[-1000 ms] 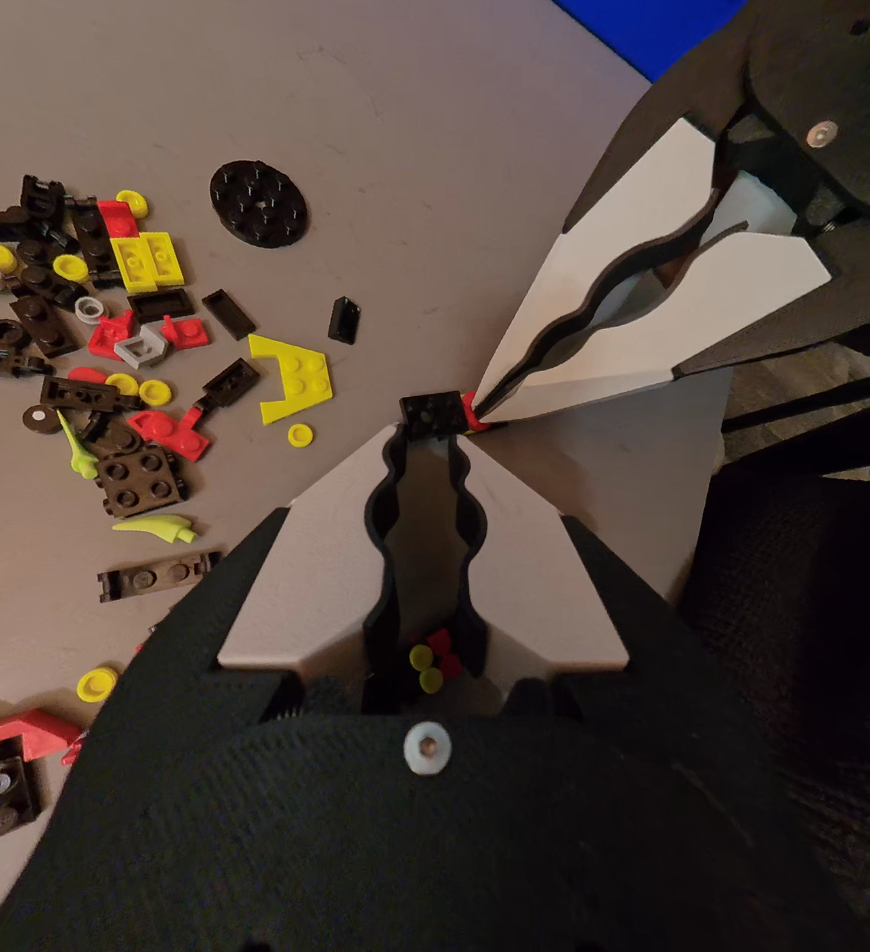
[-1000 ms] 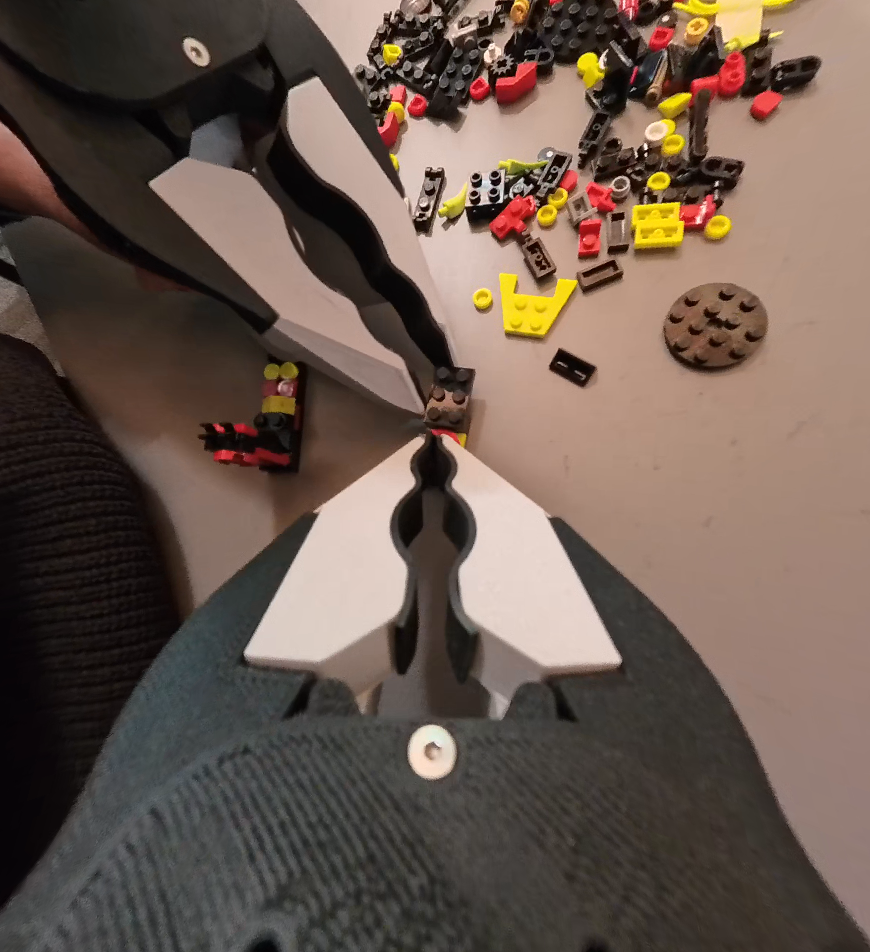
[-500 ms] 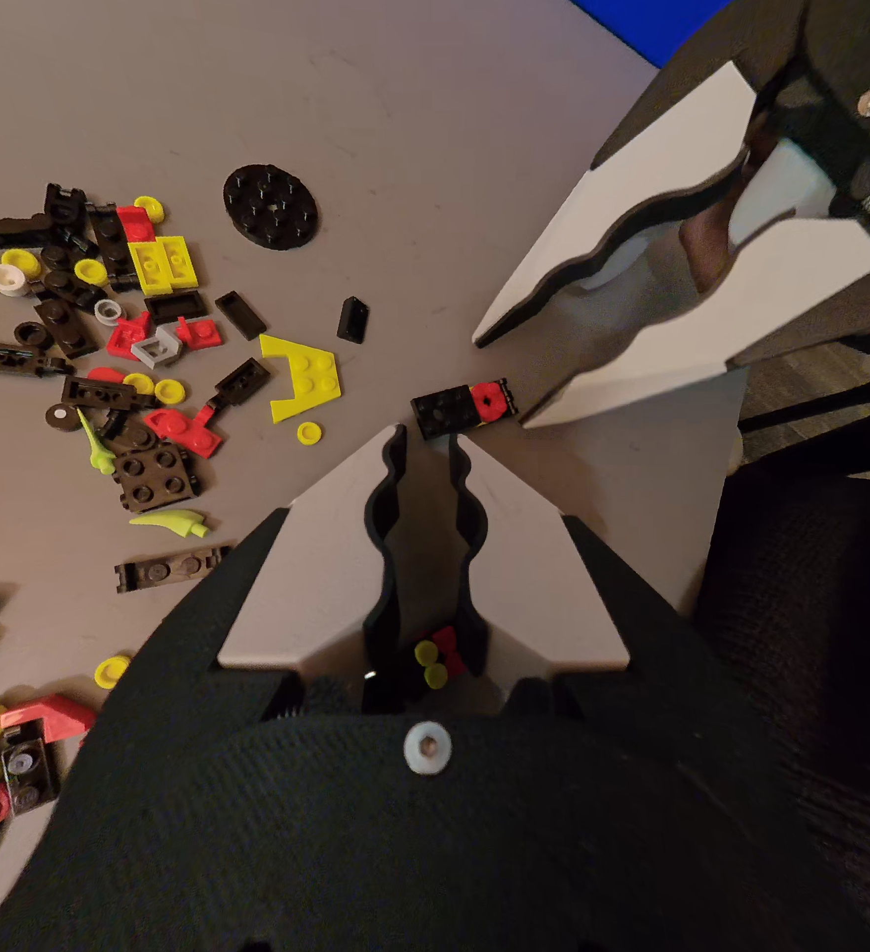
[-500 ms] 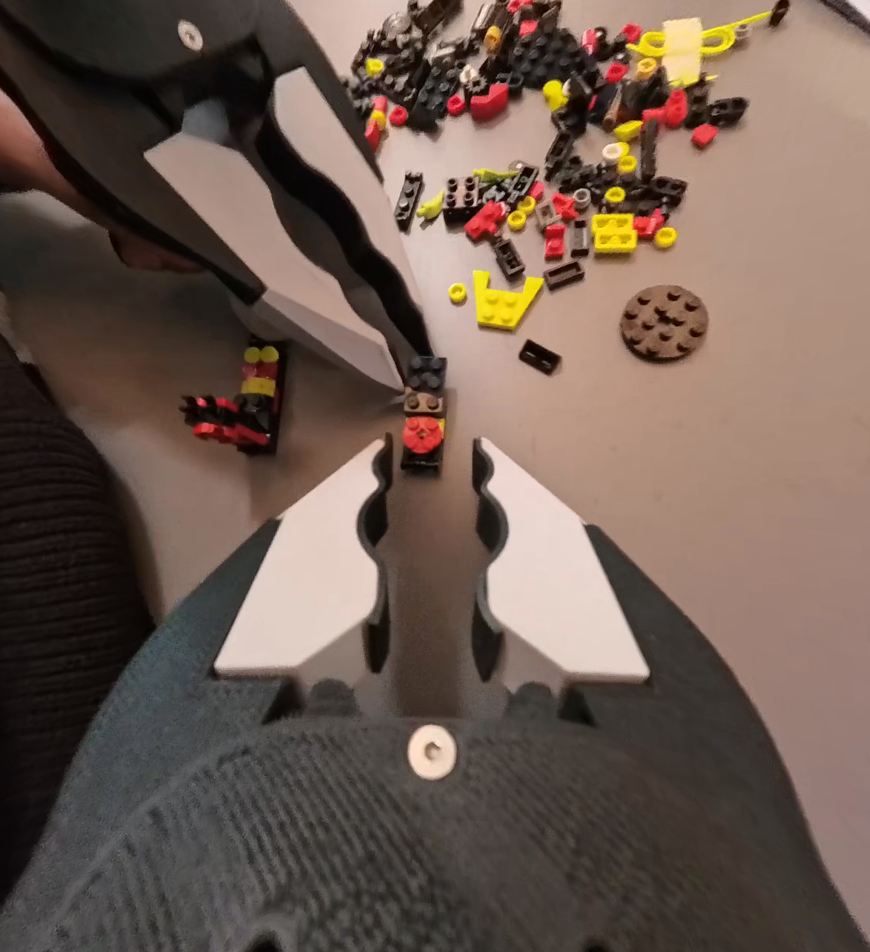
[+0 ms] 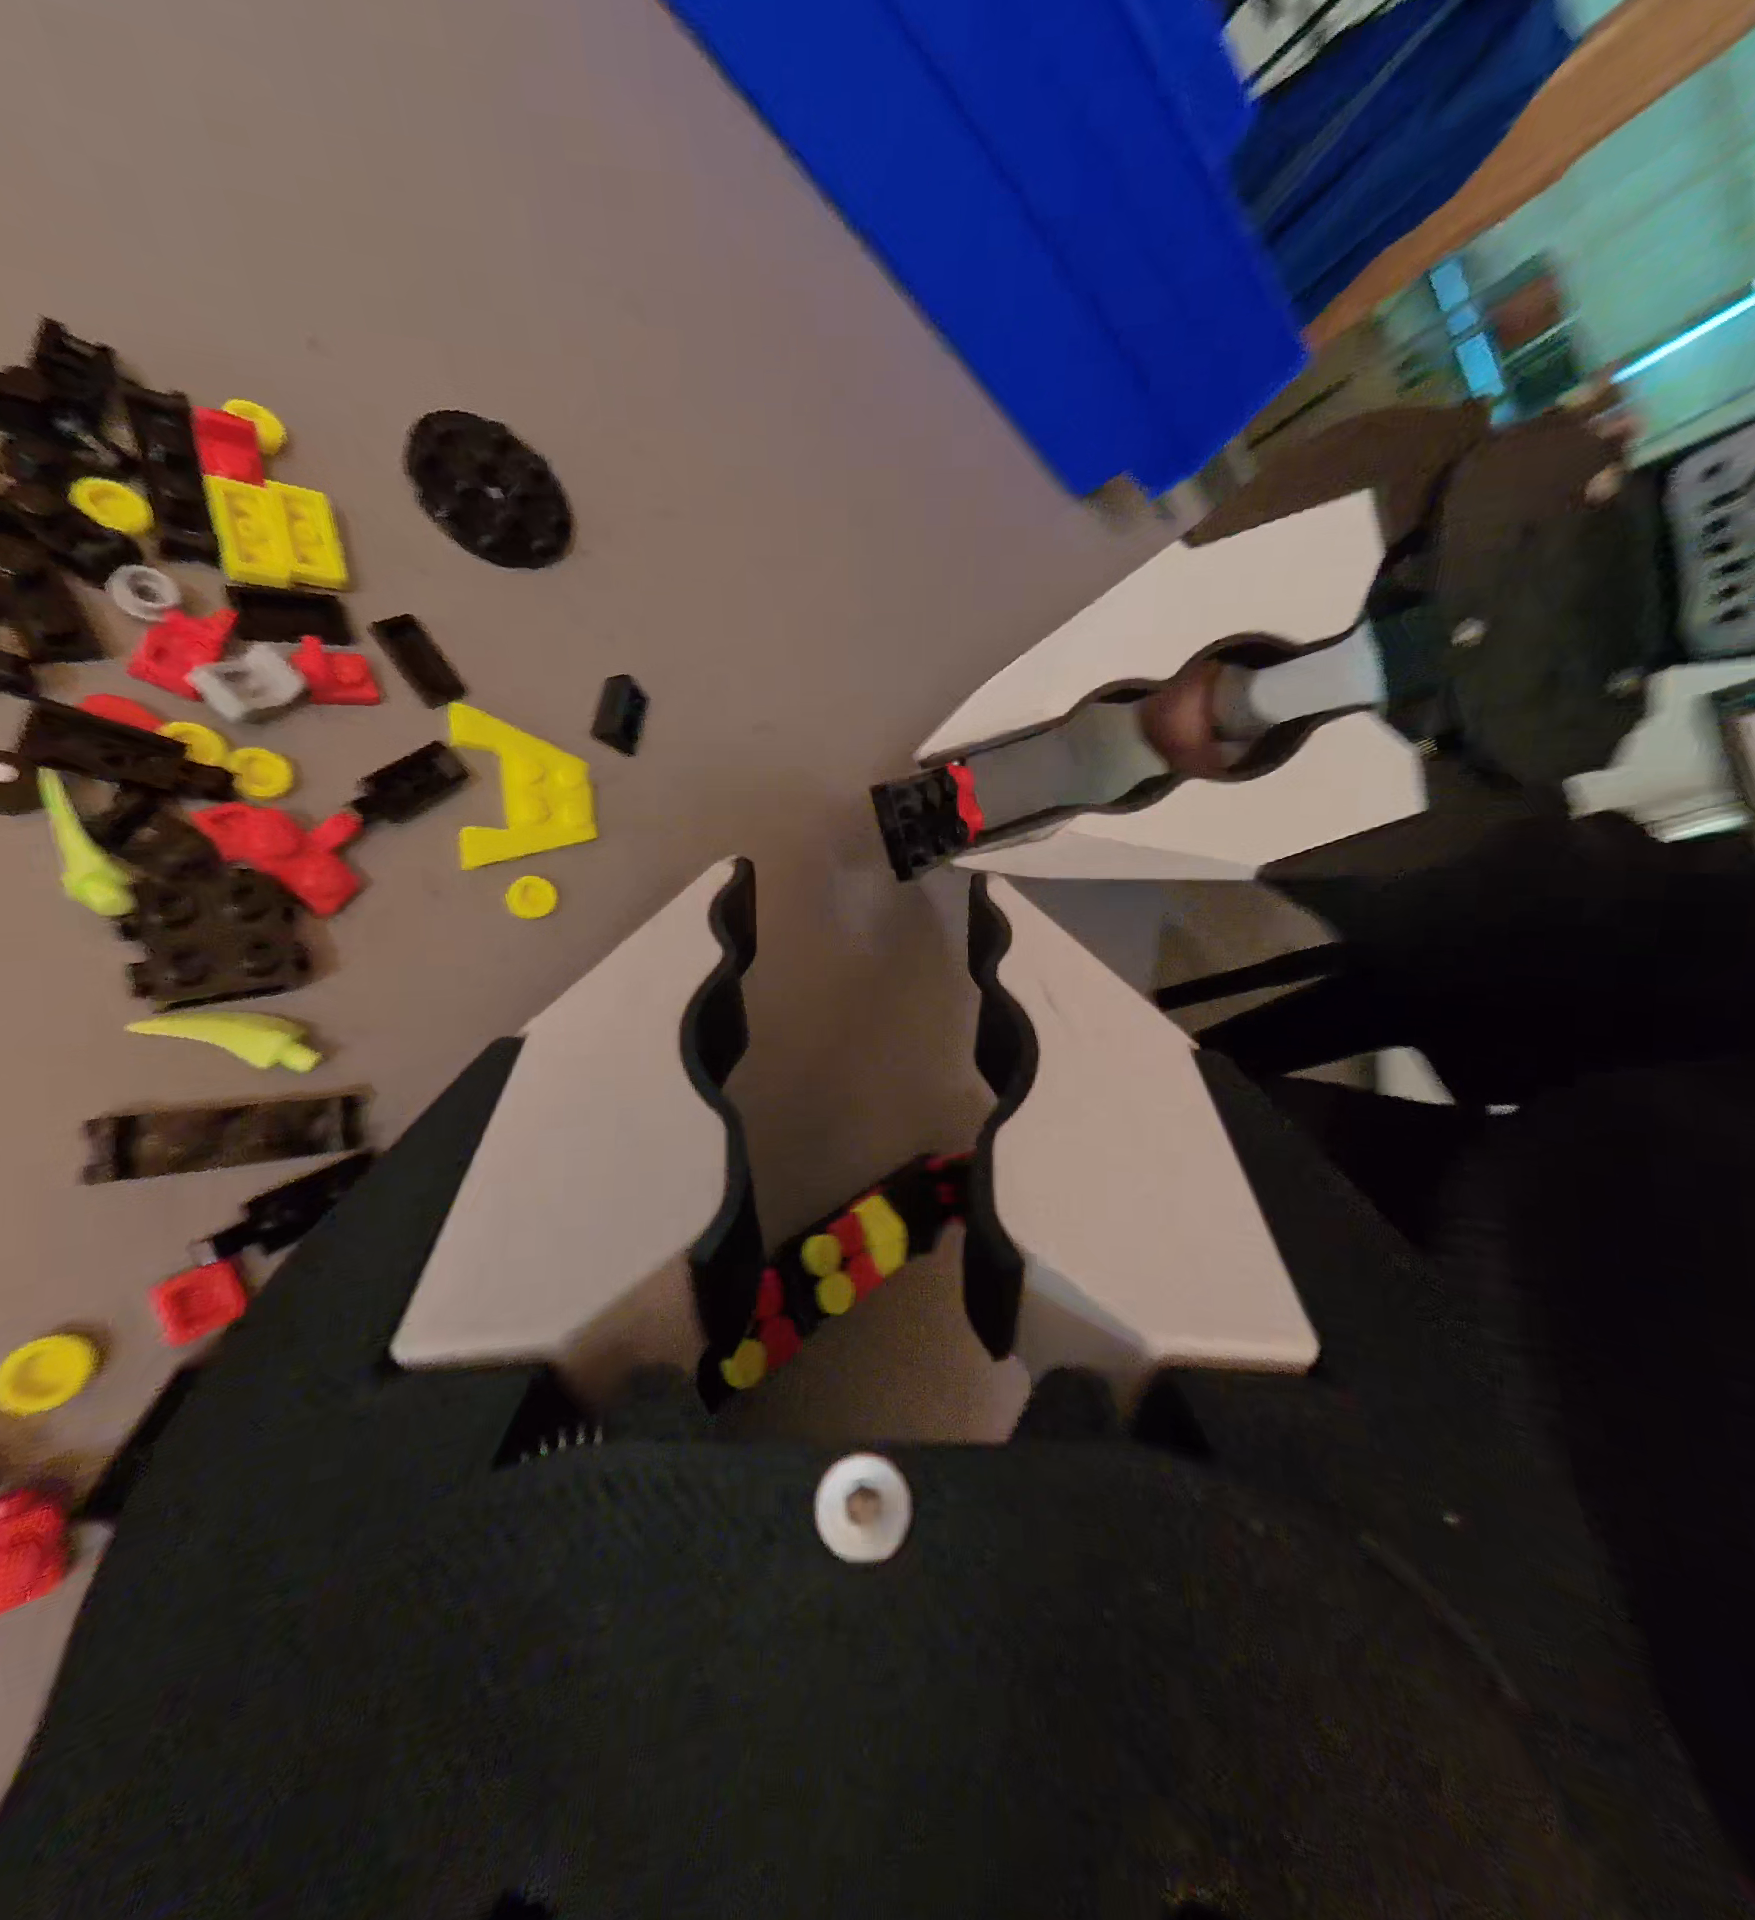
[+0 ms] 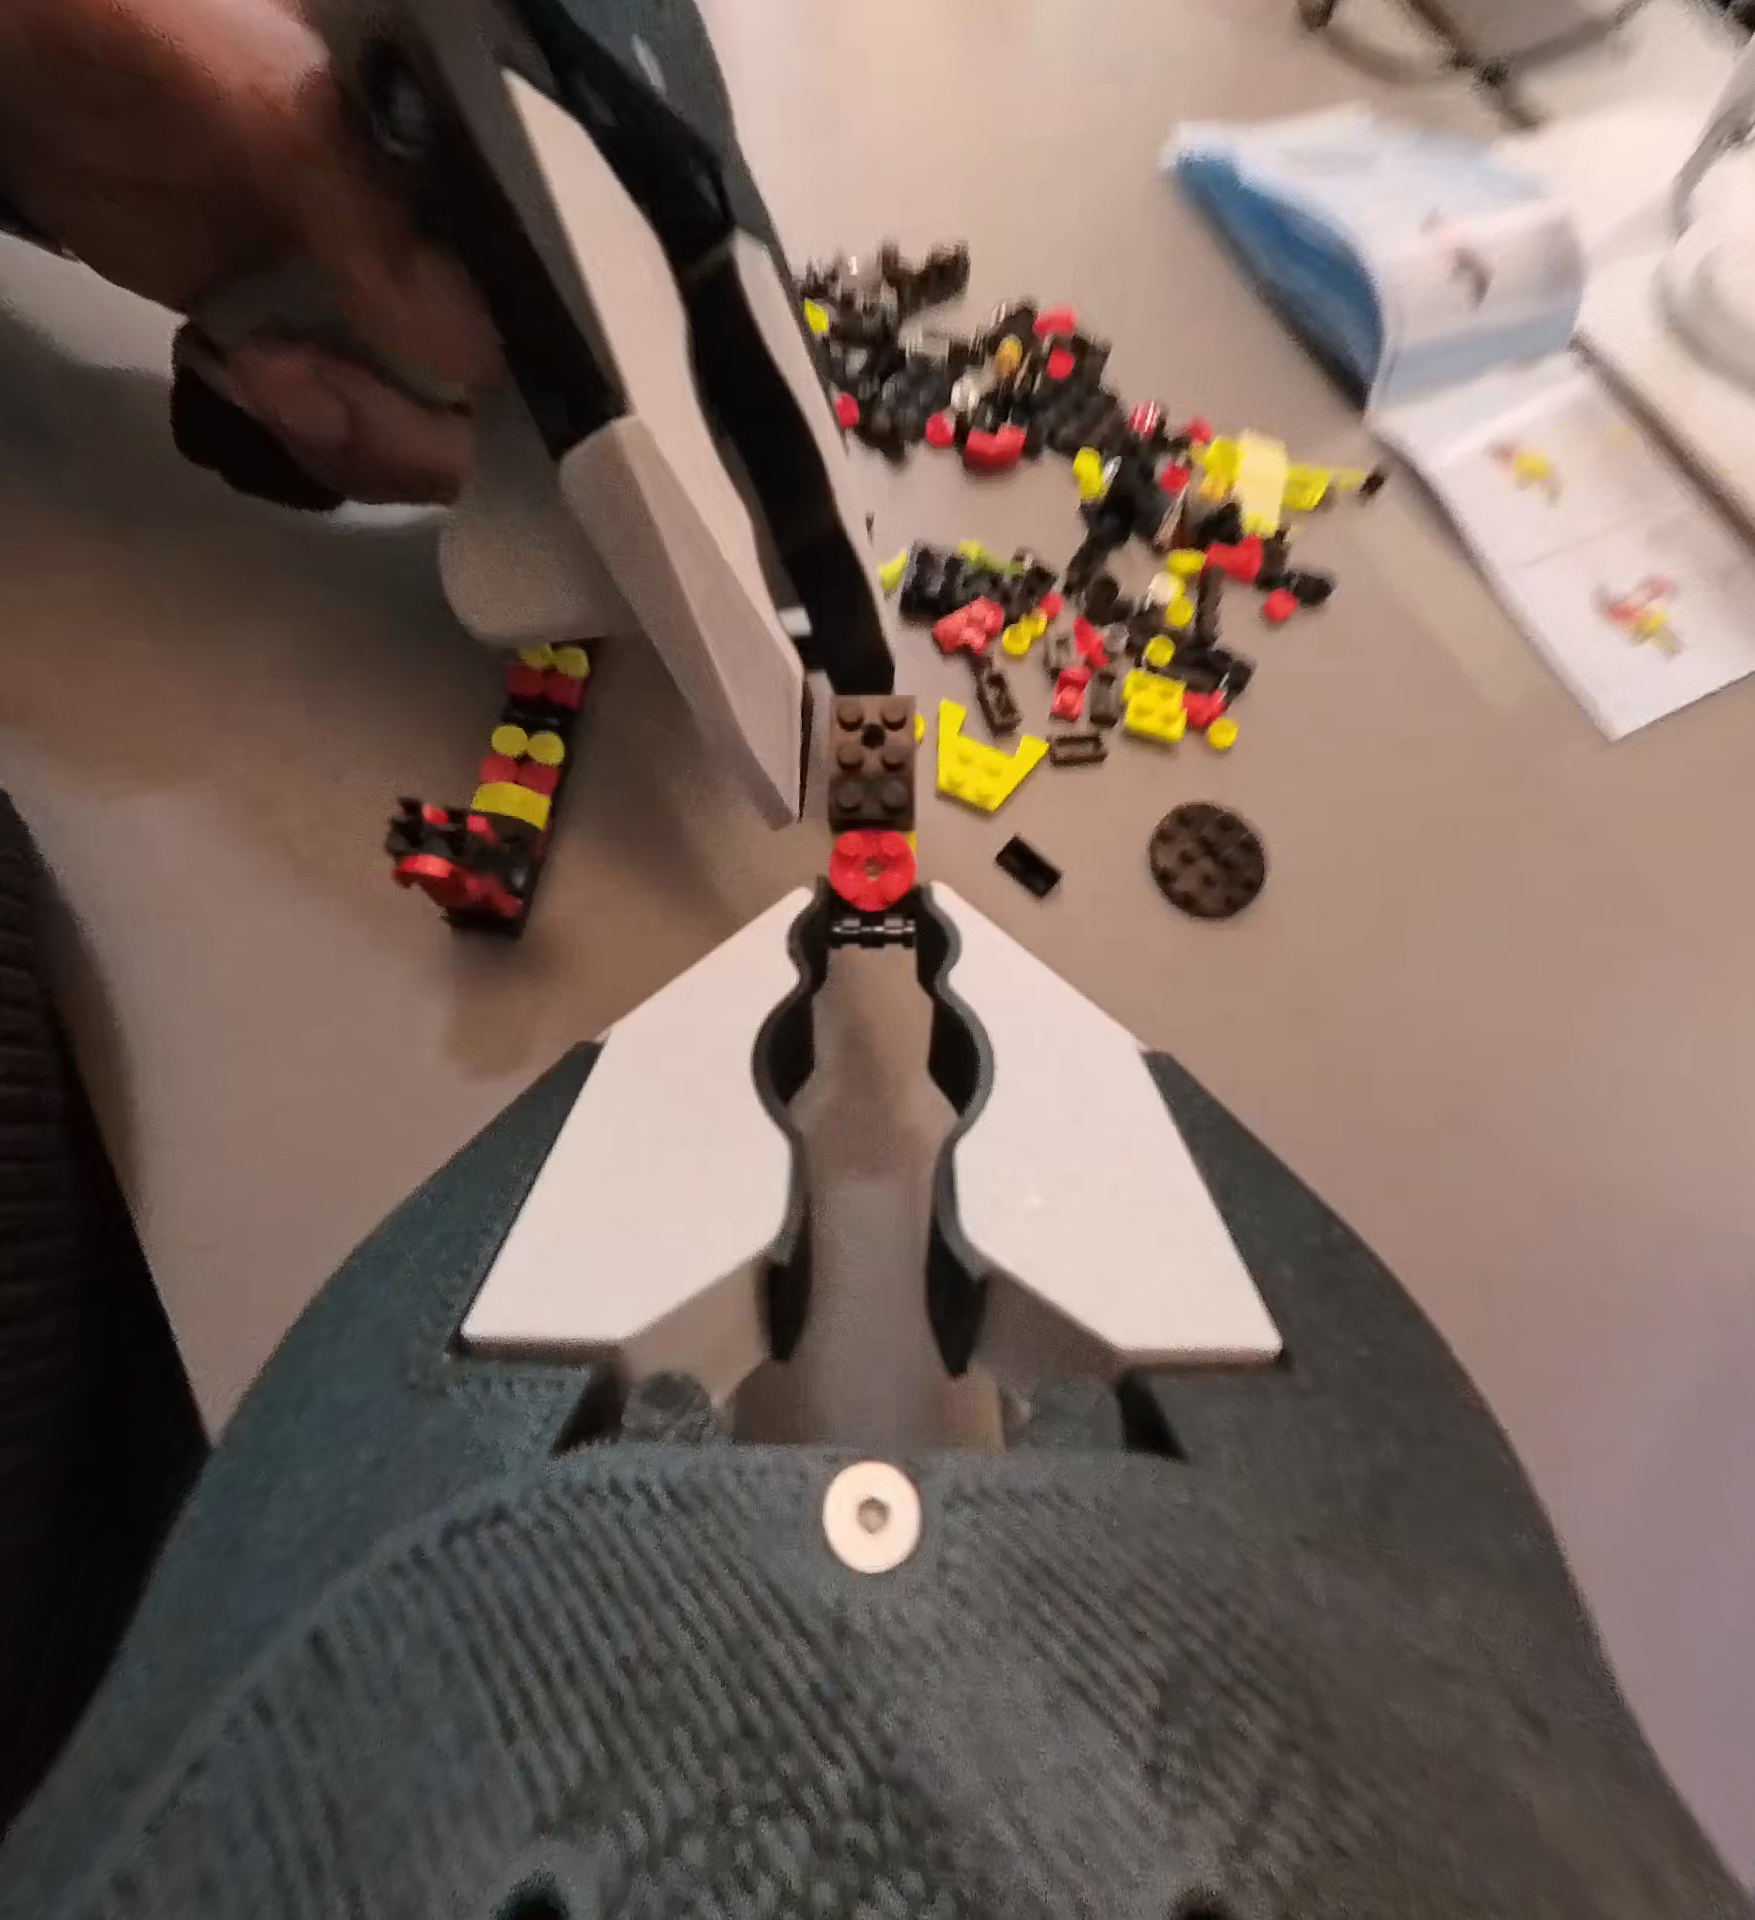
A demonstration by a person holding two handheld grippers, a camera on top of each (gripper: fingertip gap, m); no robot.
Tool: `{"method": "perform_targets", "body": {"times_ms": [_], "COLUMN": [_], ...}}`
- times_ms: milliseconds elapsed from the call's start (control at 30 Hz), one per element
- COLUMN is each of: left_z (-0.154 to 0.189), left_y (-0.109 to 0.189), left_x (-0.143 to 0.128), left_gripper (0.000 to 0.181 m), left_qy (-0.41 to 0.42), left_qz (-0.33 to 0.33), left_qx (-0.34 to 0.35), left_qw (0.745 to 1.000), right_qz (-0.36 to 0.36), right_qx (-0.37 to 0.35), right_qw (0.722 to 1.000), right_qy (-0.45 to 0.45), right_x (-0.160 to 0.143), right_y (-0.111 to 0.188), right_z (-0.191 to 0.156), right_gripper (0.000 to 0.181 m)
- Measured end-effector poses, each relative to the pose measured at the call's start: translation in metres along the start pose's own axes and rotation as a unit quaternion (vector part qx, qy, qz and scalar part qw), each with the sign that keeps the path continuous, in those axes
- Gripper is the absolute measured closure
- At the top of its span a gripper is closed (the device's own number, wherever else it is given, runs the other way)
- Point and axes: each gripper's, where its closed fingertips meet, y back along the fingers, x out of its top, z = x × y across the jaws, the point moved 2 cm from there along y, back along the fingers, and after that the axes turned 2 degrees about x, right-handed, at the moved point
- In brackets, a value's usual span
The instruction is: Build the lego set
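Now the small lego assembly point(image 6: 871, 805) is pinched at its near end between the tips of the right gripper point(image 6: 870, 920): a short black strip carrying a round red stud plate and, beyond it, a dark studded plate, with a sliver of yellow showing underneath. It looks lifted clear of the grey table point(image 6: 1475, 1039), though the blur makes that hard to be sure of. From the left wrist view the same piece point(image 5: 923, 826) pokes out of the right gripper's point(image 5: 940, 831) closed tips. The left gripper point(image 5: 857, 883) has its jaws spread wide and holds nothing; its tips sit just beside the held piece without touching it.

A longer black, red and yellow build point(image 6: 504, 779) lies flat on the table, under the left gripper. The loose pile of bricks point(image 6: 1091, 488) is spread farther off, with a yellow wedge plate point(image 6: 987, 764), a small black tile point(image 6: 1027, 865) and a round black plate point(image 6: 1206, 858) lying apart at its near edge. An instruction booklet point(image 6: 1538, 520) lies open beyond the pile. No bins or trays hold any of it; everything sits straight on the tabletop.

Half a second ago the little assembly lay on the table with both grippers open around it. Since then the right one has closed on it and the left has opened wider.
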Motion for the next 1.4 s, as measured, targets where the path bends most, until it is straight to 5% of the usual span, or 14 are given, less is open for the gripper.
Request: {"method": "perform_targets", "body": {"times_ms": [33,233,400,533,667,867,1400], "left_z": [0.006,0.027,0.031,0.039,0.044,0.066,0.068], "left_y": [0.002,0.012,0.016,0.026,0.033,0.041,0.040], "left_x": [0.002,0.009,0.011,0.015,0.015,0.017,0.013], "left_gripper": [0.141,0.165,0.167,0.167,0.168,0.168,0.168], "left_qy": [0.019,0.090,0.076,0.006,-0.110,-0.203,-0.204], "left_qz": [0.008,0.031,0.039,0.070,0.100,0.142,0.134], "left_qx": [-0.029,-0.142,-0.154,-0.185,-0.163,-0.165,-0.178], "left_qw": [0.999,0.985,0.984,0.980,0.975,0.955,0.953], "right_qz": [0.013,0.055,0.073,0.129,0.211,0.213,0.223], "right_qx": [-0.007,-0.020,-0.026,0.027,0.165,0.220,0.246], "right_qw": [1.000,0.994,0.993,0.991,0.941,0.920,0.916], "right_qy": [0.019,0.088,0.089,-0.036,-0.208,-0.243,-0.226], "right_x": [0.005,0.020,0.025,0.034,0.050,0.049,0.053], "right_y": [0.004,0.014,0.016,0.023,0.039,0.040,0.044], "right_z": [0.000,-0.009,-0.010,-0.005,-0.006,-0.012,-0.020], "right_gripper": [0.167,0.166,0.166,0.144,0.135,0.146,0.171]}}
